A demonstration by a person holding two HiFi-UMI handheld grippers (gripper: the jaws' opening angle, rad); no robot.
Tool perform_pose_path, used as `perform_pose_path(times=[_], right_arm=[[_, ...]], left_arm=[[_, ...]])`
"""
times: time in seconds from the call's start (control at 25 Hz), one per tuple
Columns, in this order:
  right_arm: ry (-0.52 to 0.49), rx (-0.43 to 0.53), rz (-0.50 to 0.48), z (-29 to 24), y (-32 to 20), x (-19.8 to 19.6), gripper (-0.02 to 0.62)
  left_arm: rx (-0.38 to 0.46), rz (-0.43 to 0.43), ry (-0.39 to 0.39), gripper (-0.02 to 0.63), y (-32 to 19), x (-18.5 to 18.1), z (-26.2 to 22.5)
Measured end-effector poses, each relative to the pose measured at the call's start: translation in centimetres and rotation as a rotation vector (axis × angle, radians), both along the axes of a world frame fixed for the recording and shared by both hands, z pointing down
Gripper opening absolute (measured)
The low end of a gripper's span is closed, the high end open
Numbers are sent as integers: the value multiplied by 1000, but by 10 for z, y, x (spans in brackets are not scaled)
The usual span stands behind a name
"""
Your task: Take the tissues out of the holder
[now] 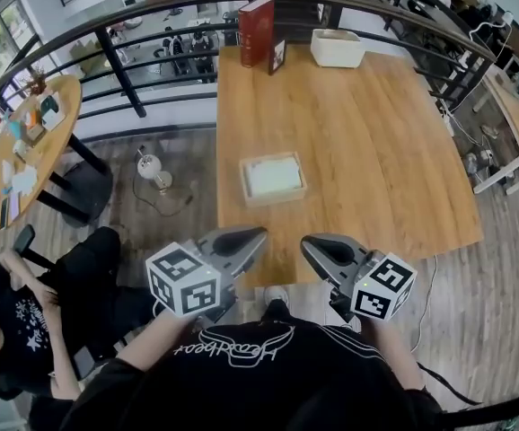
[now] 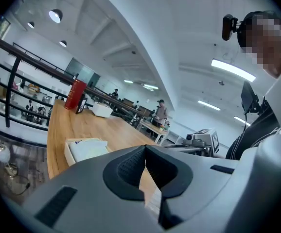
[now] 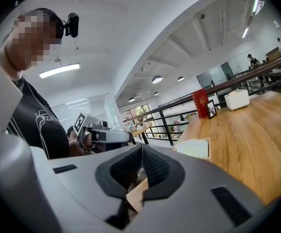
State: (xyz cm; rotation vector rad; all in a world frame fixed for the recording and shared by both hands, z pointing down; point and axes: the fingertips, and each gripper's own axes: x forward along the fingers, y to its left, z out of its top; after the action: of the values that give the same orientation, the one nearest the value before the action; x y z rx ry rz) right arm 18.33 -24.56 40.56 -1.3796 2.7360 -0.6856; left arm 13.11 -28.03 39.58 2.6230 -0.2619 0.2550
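Observation:
A shallow wooden tissue holder (image 1: 273, 178) with a white pack of tissues lying flat in it sits on the wooden table (image 1: 376, 133), near the left side. The left gripper view shows the holder (image 2: 84, 149) ahead and to the left, and the right gripper view shows it (image 3: 194, 148) ahead and to the right. My left gripper (image 1: 258, 236) and right gripper (image 1: 307, 243) hover side by side at the table's near edge, short of the holder. Both have their pads together with nothing between them: left gripper (image 2: 145, 148), right gripper (image 3: 142, 146).
At the table's far end stand a red book (image 1: 256, 30), a small picture frame (image 1: 277, 55) and a white box (image 1: 337, 48). A black railing (image 1: 152, 25) runs behind. Left of the table are a round table (image 1: 26, 146), a floor lamp (image 1: 152, 167) and a seated person (image 1: 17, 330).

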Motion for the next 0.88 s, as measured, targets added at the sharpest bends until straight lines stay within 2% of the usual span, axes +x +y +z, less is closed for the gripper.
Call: perform_pose_path(times=[0.4, 0.88], right_arm=[[67, 42, -75, -1, -63, 32, 18], [307, 115, -174, 8, -137, 40, 17]], left_arm=[[-23, -50, -23, 14, -50, 29, 13], [-43, -127, -27, 14, -95, 44, 23]])
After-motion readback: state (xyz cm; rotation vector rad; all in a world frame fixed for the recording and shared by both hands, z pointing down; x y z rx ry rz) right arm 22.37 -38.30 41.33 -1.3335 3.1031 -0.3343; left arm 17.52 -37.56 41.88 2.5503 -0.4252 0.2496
